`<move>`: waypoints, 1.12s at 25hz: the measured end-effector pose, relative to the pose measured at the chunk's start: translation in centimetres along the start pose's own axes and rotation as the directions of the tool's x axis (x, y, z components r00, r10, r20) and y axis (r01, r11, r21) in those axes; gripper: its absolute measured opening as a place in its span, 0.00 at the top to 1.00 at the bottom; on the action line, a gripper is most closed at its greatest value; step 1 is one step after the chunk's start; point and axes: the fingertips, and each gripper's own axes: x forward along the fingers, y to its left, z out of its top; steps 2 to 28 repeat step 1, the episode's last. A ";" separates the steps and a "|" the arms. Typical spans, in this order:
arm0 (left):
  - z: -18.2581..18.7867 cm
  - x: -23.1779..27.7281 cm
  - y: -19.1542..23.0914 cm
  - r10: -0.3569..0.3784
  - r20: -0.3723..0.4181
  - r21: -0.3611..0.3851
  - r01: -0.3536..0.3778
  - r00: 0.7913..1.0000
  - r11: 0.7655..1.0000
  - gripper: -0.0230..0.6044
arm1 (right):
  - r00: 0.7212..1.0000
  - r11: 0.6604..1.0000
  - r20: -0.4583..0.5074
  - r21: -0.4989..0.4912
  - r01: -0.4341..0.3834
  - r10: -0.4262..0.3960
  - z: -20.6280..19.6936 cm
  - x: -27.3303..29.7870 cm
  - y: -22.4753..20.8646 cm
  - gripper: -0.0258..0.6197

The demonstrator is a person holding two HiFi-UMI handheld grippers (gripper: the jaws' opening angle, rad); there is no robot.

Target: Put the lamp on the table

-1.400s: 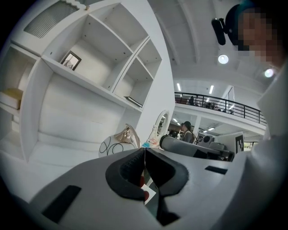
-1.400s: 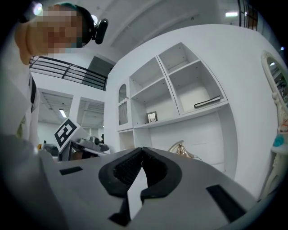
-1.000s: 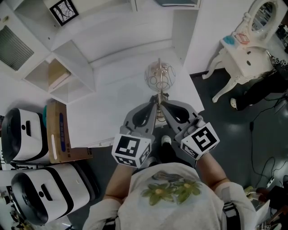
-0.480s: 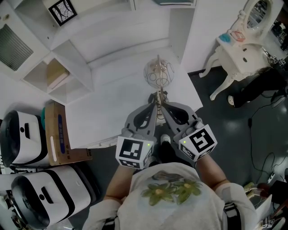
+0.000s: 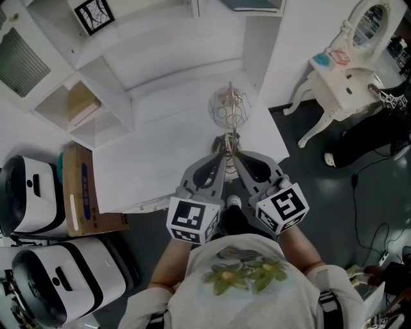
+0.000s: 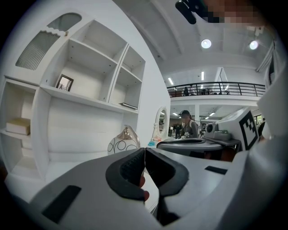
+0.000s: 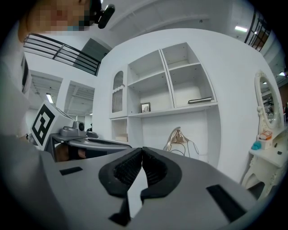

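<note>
Nearest is the person's white T-shirt (image 5: 247, 276), printed with green and yellow leaves. Just beyond it, two grey plastic grippers reach forward side by side, each with a marker cube (image 5: 191, 220) of black-and-white squares at its near end. The left gripper (image 5: 221, 153) has its ribbed black rubber pads pressed flat together, with only a hairline seam between them and nothing caught there. The right gripper (image 5: 232, 153) is likewise closed on nothing, its pads meeting in a narrow line.

Their tips converge at the near, gold-coloured end of the lamp (image 5: 229, 110) (whether they touch it cannot be told from above). The lamp stands on the white table (image 5: 167, 141), toward its right edge. It is a rounded cage of thin looped wire with a gold metal cap and a curved gold arm. In both gripper views it sits beyond the jaws, not between them.

Left of the table, on the near side, a brown cardboard box (image 5: 80, 193) lies beside two rounded white machines (image 5: 32, 193) with glossy black faces. Behind the table rises a white shelving unit (image 5: 103, 71) with square cubbies. A pale book (image 5: 80, 106) lies flat in one, and a small black-framed picture (image 5: 93, 16) stands in a higher one. Far right, across the dark floor (image 5: 334, 212), stands an ornate white dressing table (image 5: 343, 87) with curved legs and an oval mirror.
</note>
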 end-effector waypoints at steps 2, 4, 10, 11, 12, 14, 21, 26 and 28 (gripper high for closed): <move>0.0 -0.1 0.0 -0.001 -0.003 0.000 0.001 1.000 1.000 0.92 | 1.000 1.000 -0.002 0.008 0.004 -0.004 -0.1 -0.1 0.0 0.91; 0.0 -0.1 0.0 -0.001 -0.003 0.000 0.001 1.000 1.000 0.92 | 1.000 1.000 -0.002 0.008 0.004 -0.004 -0.1 -0.1 0.0 0.91; 0.0 -0.1 0.0 -0.001 -0.003 0.000 0.001 1.000 1.000 0.92 | 1.000 1.000 -0.002 0.008 0.004 -0.004 -0.1 -0.1 0.0 0.91; 0.0 -0.1 0.0 -0.001 -0.003 0.000 0.001 1.000 1.000 0.92 | 1.000 1.000 -0.002 0.008 0.004 -0.004 -0.1 -0.1 0.0 0.91; 0.0 -0.1 0.0 -0.001 -0.003 0.000 0.001 1.000 1.000 0.92 | 1.000 1.000 -0.002 0.008 0.004 -0.004 -0.1 -0.1 0.0 0.91; 0.0 -0.1 0.0 -0.001 -0.003 0.000 0.001 1.000 1.000 0.92 | 1.000 1.000 -0.002 0.008 0.004 -0.004 -0.1 -0.1 0.0 0.91; 0.0 -0.1 0.0 -0.001 -0.003 0.000 0.001 1.000 1.000 0.92 | 1.000 1.000 -0.002 0.008 0.004 -0.004 -0.1 -0.1 0.0 0.91; 0.0 -0.1 0.0 -0.001 -0.003 0.000 0.001 1.000 1.000 0.92 | 1.000 1.000 -0.002 0.008 0.004 -0.004 -0.1 -0.1 0.0 0.91; 0.0 -0.1 0.0 -0.001 -0.003 0.000 0.001 1.000 1.000 0.92 | 1.000 1.000 -0.002 0.008 0.004 -0.004 -0.1 -0.1 0.0 0.91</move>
